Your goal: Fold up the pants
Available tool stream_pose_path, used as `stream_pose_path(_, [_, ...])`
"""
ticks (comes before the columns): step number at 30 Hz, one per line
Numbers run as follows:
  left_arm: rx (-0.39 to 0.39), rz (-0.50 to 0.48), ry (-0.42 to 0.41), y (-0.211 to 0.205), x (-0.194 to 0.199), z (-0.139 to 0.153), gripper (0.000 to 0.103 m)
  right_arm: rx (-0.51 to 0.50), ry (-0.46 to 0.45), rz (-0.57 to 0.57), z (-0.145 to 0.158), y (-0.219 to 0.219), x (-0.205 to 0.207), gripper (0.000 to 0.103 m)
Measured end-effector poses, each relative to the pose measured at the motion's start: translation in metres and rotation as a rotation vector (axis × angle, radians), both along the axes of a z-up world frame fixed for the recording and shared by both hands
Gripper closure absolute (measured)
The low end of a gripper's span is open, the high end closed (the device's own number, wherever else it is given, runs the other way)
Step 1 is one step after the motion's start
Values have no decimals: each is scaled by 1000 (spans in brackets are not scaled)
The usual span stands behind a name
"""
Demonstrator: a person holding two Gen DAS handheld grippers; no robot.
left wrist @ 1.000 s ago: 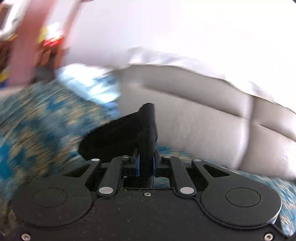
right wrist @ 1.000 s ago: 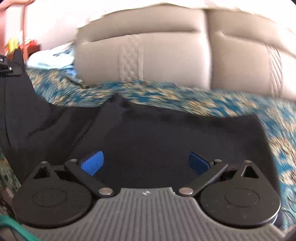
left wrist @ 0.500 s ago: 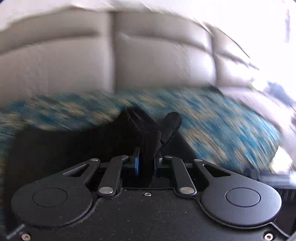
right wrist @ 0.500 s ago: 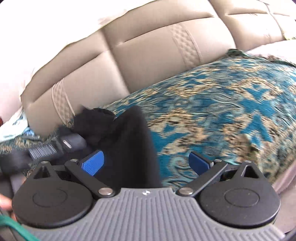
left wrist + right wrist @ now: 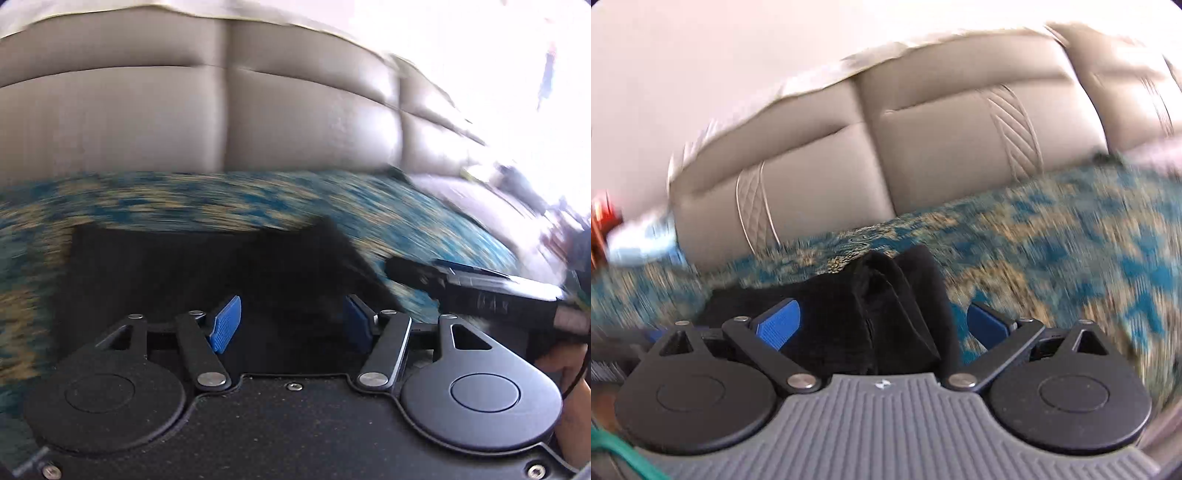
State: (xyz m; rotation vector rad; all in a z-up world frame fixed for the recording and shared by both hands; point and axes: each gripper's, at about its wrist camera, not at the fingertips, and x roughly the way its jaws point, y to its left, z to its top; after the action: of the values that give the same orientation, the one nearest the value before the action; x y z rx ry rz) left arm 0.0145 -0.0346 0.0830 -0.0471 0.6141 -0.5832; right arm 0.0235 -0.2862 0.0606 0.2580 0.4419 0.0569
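The black pants (image 5: 207,269) lie folded flat on the blue-and-gold patterned cover (image 5: 192,203). My left gripper (image 5: 291,321) hovers low over their near edge. Its jaws are opening, the blue pads (image 5: 225,325) stand apart, and neither presses the cloth beneath them. In the right wrist view a bunched fold of the pants (image 5: 897,306) rises between the wide-apart pads of my right gripper (image 5: 884,325), which is open and touches nothing. The right gripper (image 5: 465,288) also shows at the right of the left wrist view, beside the pants' right edge.
A beige padded backrest (image 5: 295,118) stands behind the cover, with a white wall (image 5: 701,74) above it. A pale blue cloth (image 5: 639,240) lies at the far left. Part of a person's hand (image 5: 569,373) shows at the right edge.
My left gripper, earlier shut on a pinch of black cloth, swung right and down and its jaws came apart; the cloth now lies flat. The right gripper stayed open and shifted over the pants' fold.
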Motion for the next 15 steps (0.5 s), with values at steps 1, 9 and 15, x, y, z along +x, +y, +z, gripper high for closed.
stream_pose_path(1, [2,46,-4,11,4,1,44,-58,-2,13,4,10,10,0])
stream_pose_path(9, [151,384,-59,64,59,-10,37,-239,157,6,0,33,107,0])
stream_pose_path(15, [188,388,-2,73,106,-30,15,-185,285,10,-21,14,137,0])
